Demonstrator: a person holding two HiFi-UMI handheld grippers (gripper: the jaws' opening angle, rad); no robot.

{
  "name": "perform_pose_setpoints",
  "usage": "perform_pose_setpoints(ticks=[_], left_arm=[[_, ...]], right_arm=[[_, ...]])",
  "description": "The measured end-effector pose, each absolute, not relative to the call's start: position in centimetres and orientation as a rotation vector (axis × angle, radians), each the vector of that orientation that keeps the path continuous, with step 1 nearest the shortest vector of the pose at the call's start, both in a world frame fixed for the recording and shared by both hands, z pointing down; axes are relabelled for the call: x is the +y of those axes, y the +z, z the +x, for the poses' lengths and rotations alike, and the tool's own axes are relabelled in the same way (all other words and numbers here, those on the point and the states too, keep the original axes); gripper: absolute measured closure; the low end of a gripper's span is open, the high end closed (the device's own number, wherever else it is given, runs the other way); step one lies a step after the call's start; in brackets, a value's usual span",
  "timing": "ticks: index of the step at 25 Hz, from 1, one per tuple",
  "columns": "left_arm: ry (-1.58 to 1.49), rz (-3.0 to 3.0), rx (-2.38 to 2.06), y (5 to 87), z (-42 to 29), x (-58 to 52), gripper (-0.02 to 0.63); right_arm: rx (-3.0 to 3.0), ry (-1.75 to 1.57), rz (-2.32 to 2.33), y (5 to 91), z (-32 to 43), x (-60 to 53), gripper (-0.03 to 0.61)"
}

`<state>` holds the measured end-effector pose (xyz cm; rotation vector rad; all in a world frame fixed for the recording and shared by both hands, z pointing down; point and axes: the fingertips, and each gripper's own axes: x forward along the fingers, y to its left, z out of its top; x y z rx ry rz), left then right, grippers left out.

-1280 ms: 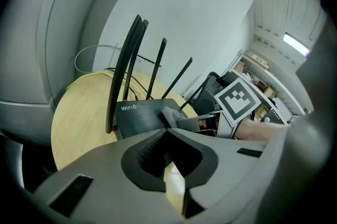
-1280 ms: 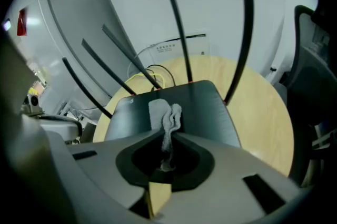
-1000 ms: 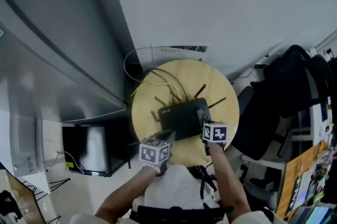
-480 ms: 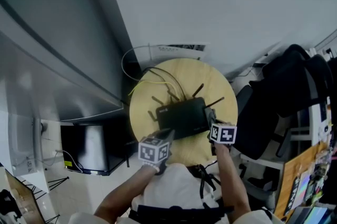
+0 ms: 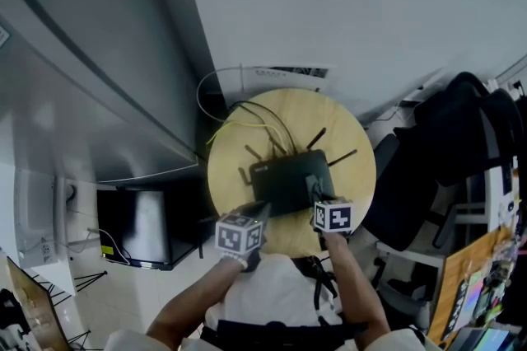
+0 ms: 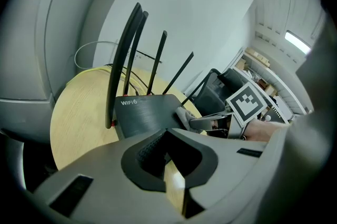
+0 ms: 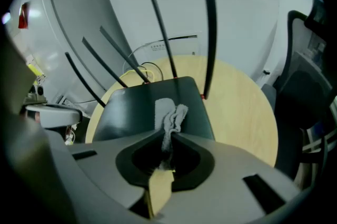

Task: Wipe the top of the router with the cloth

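Right gripper: I see its fingers grasping the cloth, lying atop the router
Left gripper: fingers clenched on nothing, just before the router

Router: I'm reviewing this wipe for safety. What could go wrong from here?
1. The right gripper pinches only a narrow fold of cloth; a hard stroke might pull it free.
2. Upright antennas stand at the router's far edge, so a long push could knock them.
3. The left gripper is shut on nothing, so the router may slide on the table.
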<state>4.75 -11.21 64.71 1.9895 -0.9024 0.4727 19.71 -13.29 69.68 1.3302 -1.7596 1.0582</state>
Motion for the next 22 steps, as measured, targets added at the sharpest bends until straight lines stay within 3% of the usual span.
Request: perform_pose_setpoints(ticks=[22], left_arm=[[0.468, 1.953, -0.997, 64.6, -0.6, -9.9, 0.615]], right_arm=[[-1.925, 0.924, 0.923, 69.7, 5.7, -8.6, 0.541]])
